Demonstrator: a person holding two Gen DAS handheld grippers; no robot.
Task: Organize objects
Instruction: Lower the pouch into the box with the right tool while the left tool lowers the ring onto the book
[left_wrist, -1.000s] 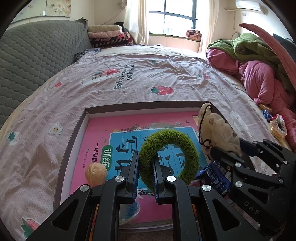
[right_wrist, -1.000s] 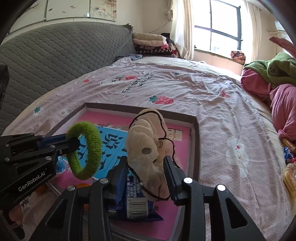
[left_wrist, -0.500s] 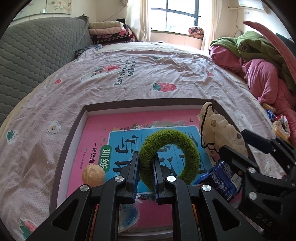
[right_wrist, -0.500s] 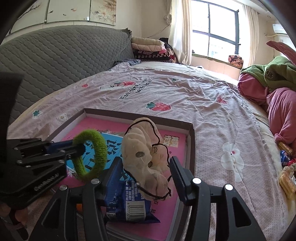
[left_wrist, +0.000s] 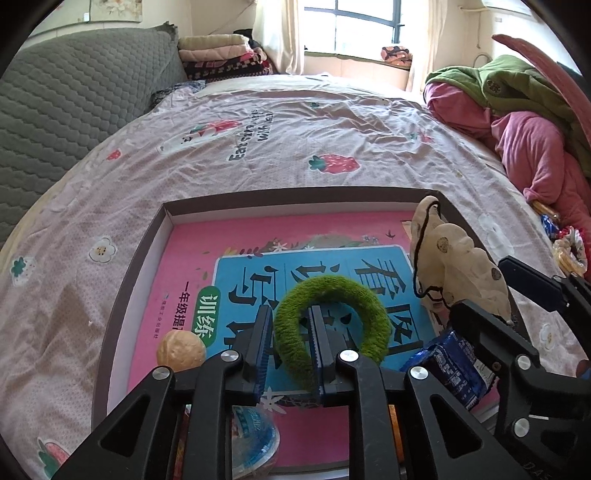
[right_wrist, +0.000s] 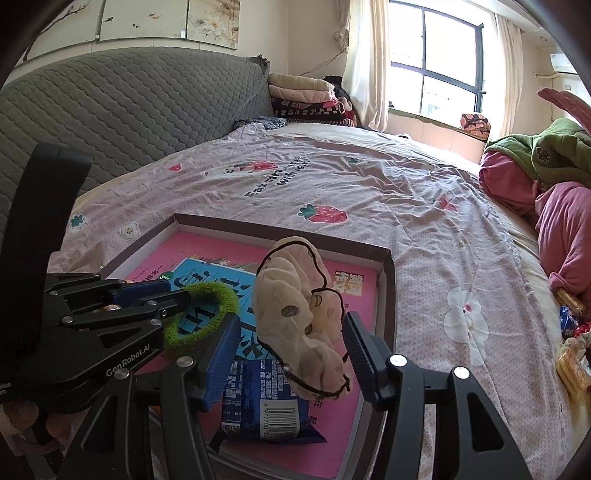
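Observation:
A shallow brown tray (left_wrist: 295, 194) on the bed holds a pink and blue book (left_wrist: 221, 240). My left gripper (left_wrist: 290, 325) has the band of a green fuzzy scrunchie (left_wrist: 343, 295) between its pads; the jaws are opening and the band sits loosely, with the ring leaning down onto the book. My right gripper (right_wrist: 291, 347) stands open and is still opening, its pads clear of the cream spotted scrunchie (right_wrist: 295, 306) between them. That scrunchie rests on a blue snack packet (right_wrist: 262, 398) in the tray's near right corner.
A walnut-like ball (left_wrist: 181, 349) and a blue-lidded cup (left_wrist: 255, 439) lie in the tray near my left gripper. Pink and green clothes (left_wrist: 517, 122) are heaped on the right, with snack packets (right_wrist: 570, 358) beside them. A grey quilted headboard (right_wrist: 129, 110) runs along the left.
The right jaws spread wide and let go of the cream scrunchie, which settled on the blue packet. The left jaws loosened a little and the green scrunchie tipped lower.

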